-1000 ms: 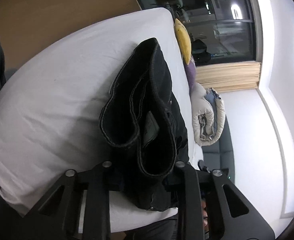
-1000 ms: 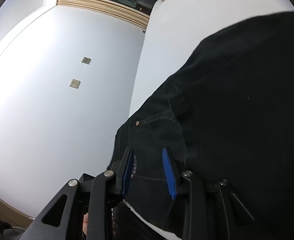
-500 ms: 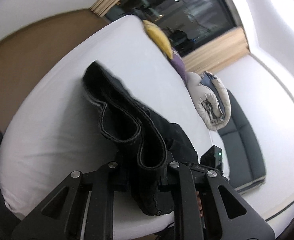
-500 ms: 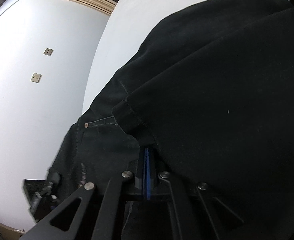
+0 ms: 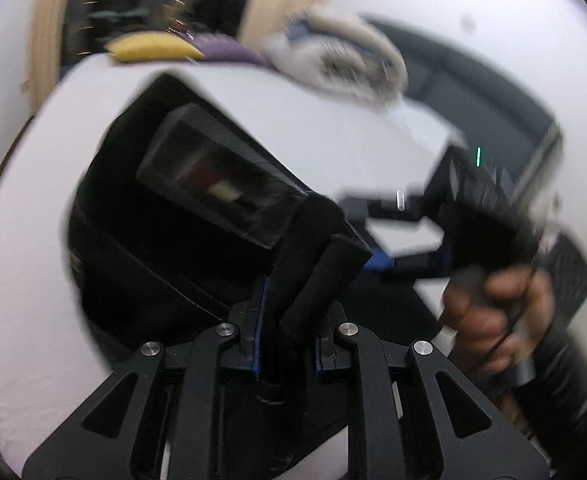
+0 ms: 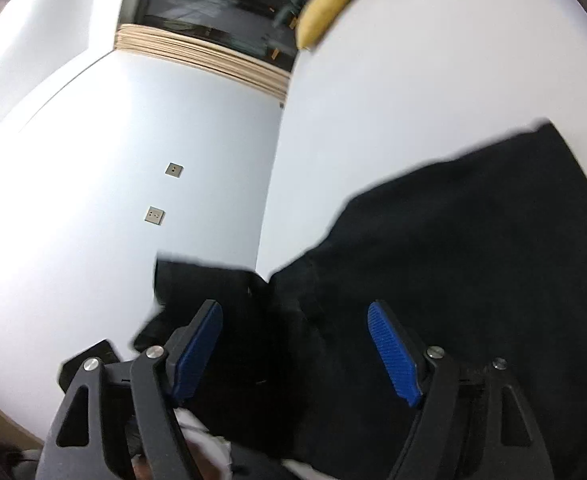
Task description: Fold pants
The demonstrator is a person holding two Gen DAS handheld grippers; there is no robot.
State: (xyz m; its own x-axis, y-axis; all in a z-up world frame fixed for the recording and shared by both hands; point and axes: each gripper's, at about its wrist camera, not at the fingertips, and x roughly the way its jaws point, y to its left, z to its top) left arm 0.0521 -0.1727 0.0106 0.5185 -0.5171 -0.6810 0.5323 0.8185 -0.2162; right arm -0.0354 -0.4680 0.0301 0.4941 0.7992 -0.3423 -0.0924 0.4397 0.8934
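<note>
Left hand-held gripper [image 5: 285, 344] clamps black pants [image 5: 165, 240] over white bed [image 5: 21, 240].

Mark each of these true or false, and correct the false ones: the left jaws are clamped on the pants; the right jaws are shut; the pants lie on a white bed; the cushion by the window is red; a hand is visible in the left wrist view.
1. The left gripper is clamped on the black pants. True.
2. The right gripper is shut. False: its jaws have just been opening and stand wide apart, with pants fabric between them.
3. The pants lie on a white bed. True.
4. The cushion is red. False: yellow.
5. A hand shows in the left wrist view. True.
</note>
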